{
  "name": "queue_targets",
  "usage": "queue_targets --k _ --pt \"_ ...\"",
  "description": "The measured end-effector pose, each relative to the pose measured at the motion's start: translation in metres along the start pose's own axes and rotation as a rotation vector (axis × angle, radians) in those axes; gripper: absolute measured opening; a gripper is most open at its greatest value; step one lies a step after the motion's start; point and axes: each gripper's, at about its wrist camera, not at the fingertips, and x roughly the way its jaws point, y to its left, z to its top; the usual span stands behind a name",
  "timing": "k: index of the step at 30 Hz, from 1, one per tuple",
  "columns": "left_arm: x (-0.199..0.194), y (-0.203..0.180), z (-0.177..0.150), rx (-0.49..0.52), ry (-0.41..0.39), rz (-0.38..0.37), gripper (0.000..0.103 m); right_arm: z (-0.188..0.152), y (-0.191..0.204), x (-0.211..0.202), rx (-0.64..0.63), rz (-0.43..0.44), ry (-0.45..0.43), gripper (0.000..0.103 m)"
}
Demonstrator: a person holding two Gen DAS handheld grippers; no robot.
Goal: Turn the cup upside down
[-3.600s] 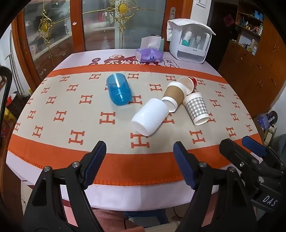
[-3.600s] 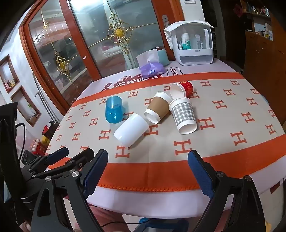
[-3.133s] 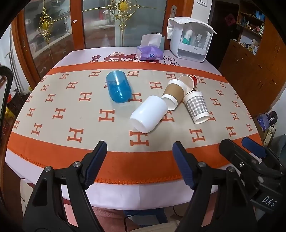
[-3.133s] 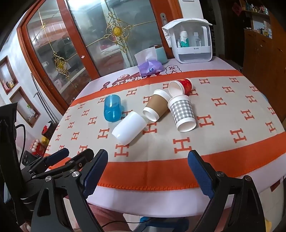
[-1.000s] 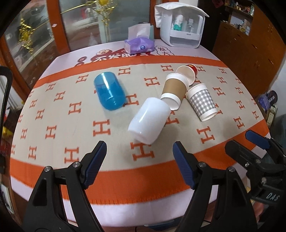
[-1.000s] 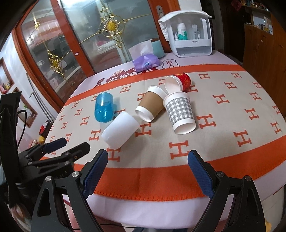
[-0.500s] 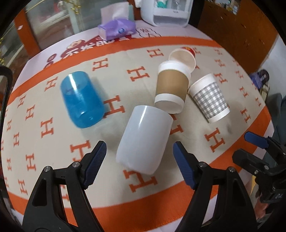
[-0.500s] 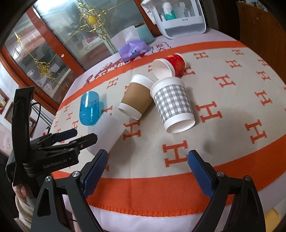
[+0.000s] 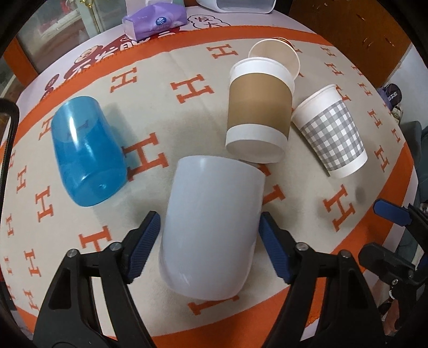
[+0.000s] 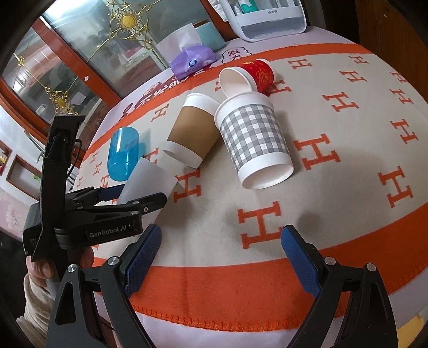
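A white plastic cup point(image 9: 214, 224) lies on its side on the table, its base toward me. My left gripper point(image 9: 210, 230) is open, with one finger on each side of the cup, not closed on it. The right wrist view shows the cup point(image 10: 148, 178) between the left gripper's fingers point(image 10: 149, 200). My right gripper point(image 10: 220, 246) is open and empty above the near orange band, right of the white cup.
A blue plastic cup point(image 9: 85, 152), a brown paper cup point(image 9: 258, 112), a grey checked paper cup point(image 9: 333, 131) and a red paper cup point(image 10: 255, 73) lie on their sides on the H-patterned cloth point(image 9: 160, 88). A purple tissue pack point(image 9: 153, 22) sits at the back.
My left gripper has moved forward and down until the white cup sits between its open fingers. My right gripper has come closer to the table.
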Motion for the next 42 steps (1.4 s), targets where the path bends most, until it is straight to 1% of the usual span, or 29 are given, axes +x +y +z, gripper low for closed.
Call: queue_targets --k 2,8,11,13,16,20,24,30,33,35,38,42 --pt "0.0 0.001 0.001 0.006 -0.007 -0.005 0.067 0.0 -0.002 0.001 0.004 0.001 0.004 0.092" --pt "-0.006 -0.006 -0.005 0.067 -0.07 -0.005 0.066 -0.002 -0.005 0.0 0.018 0.003 0.007 0.092" --pt "-0.021 -0.014 -0.013 0.128 -0.108 -0.013 0.066 -0.002 -0.007 -0.005 0.024 0.002 0.003 0.092" --pt "-0.032 -0.021 -0.021 0.193 -0.131 -0.008 0.066 -0.003 -0.009 -0.009 0.03 0.003 -0.001 0.092" --pt "-0.045 -0.029 -0.031 0.269 -0.145 0.005 0.066 -0.005 -0.013 -0.014 0.039 -0.002 -0.006 0.092" --pt "-0.059 -0.039 -0.049 0.355 -0.141 -0.003 0.066 -0.01 -0.017 -0.019 0.047 -0.008 0.002 0.092" --pt "-0.067 -0.052 -0.071 0.48 -0.137 -0.004 0.066 -0.019 -0.018 -0.02 0.044 -0.013 0.022 0.092" --pt "-0.063 -0.067 -0.098 0.643 -0.11 -0.034 0.066 -0.031 -0.016 -0.02 0.039 -0.024 0.052 0.092" --pt "-0.056 -0.075 -0.106 0.705 -0.092 -0.037 0.066 -0.037 -0.015 -0.018 0.037 -0.028 0.069 0.092" --pt "-0.049 -0.078 -0.111 0.74 -0.075 -0.031 0.066 -0.039 -0.015 -0.017 0.034 -0.031 0.077 0.092" --pt "-0.042 -0.079 -0.111 0.765 -0.057 -0.027 0.066 -0.043 -0.014 -0.014 0.03 -0.038 0.088 0.092" --pt "-0.039 -0.078 -0.107 0.766 -0.056 -0.046 0.067 -0.046 -0.015 -0.011 0.032 -0.046 0.104 0.092"
